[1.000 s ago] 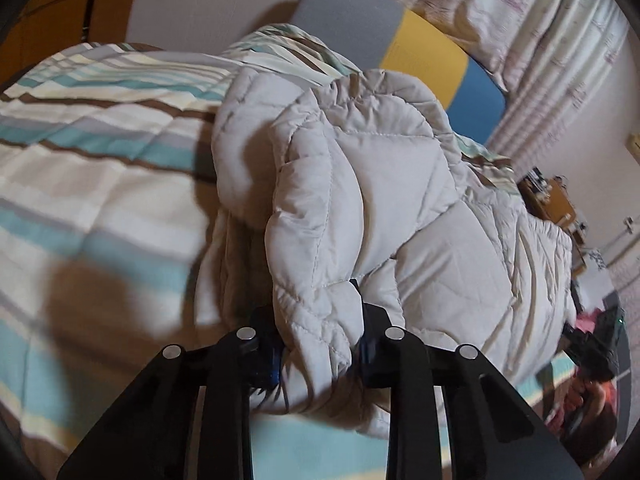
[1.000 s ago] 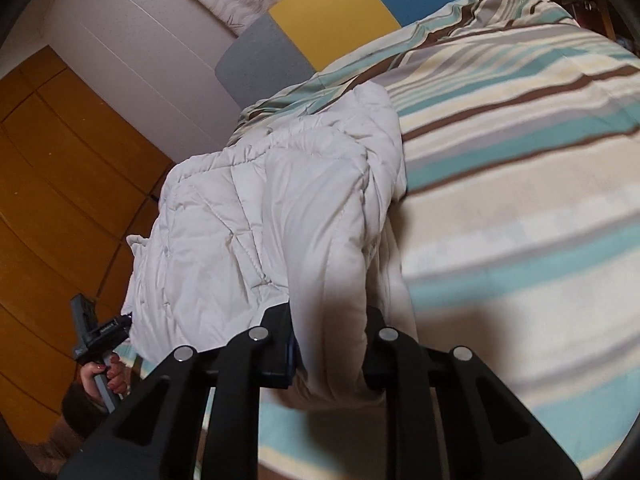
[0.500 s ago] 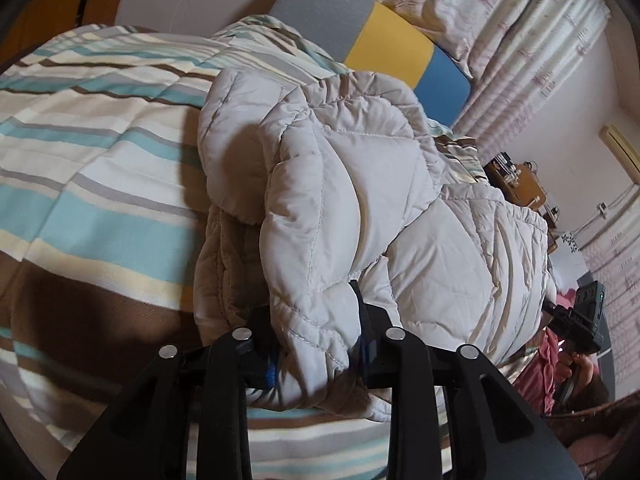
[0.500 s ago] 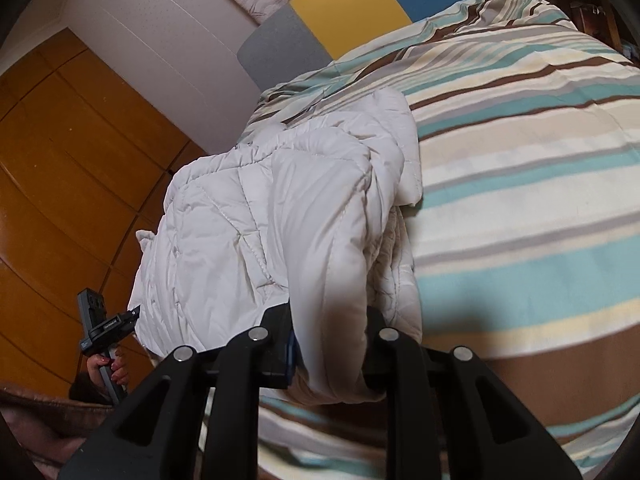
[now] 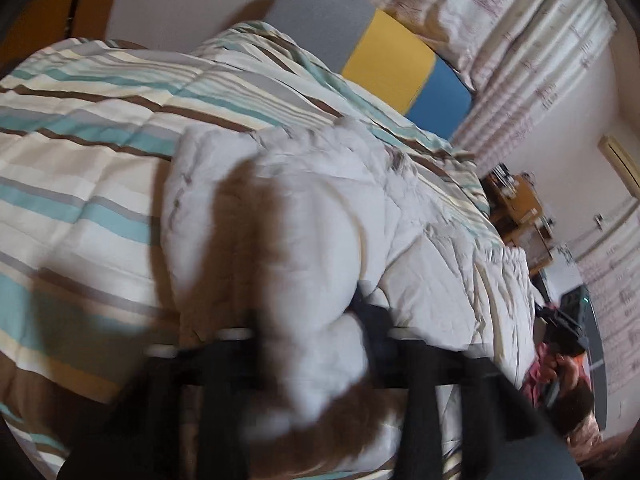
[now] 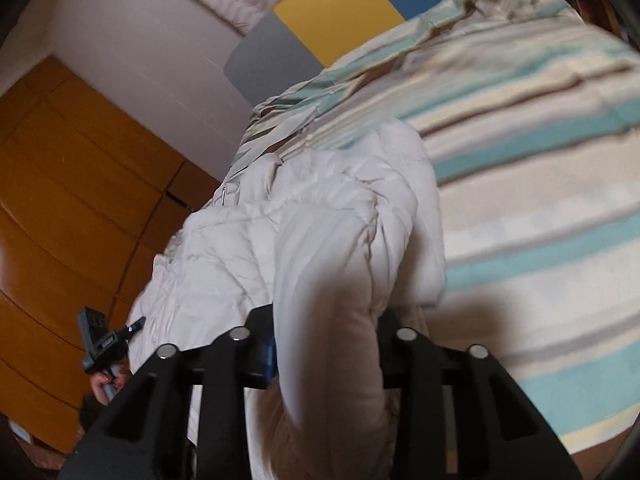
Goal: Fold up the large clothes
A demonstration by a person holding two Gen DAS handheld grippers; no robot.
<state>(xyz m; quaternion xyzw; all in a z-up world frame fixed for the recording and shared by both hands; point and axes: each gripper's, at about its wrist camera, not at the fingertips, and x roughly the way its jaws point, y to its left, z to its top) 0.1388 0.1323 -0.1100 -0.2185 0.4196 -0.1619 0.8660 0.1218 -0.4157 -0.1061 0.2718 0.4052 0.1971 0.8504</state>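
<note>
Puffer jacket [image 5: 320, 220] – white, quilted, bulky – sits bunched on the striped duvet [image 5: 80, 184]. Left gripper [image 5: 308, 332] is clamped on a thick fold at one edge, right gripper [image 6: 326, 344] pinches a fold at the other. Left view's pretty blurry. Grey-yellow-blue headboard [image 6: 320, 12] behind.

No text, label or number can be read anywhere. Both views are blurred. The curtain print stays illegible.

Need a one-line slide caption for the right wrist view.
Right gripper clamps a fold of the white puffer jacket over the striped bedspread.
</note>
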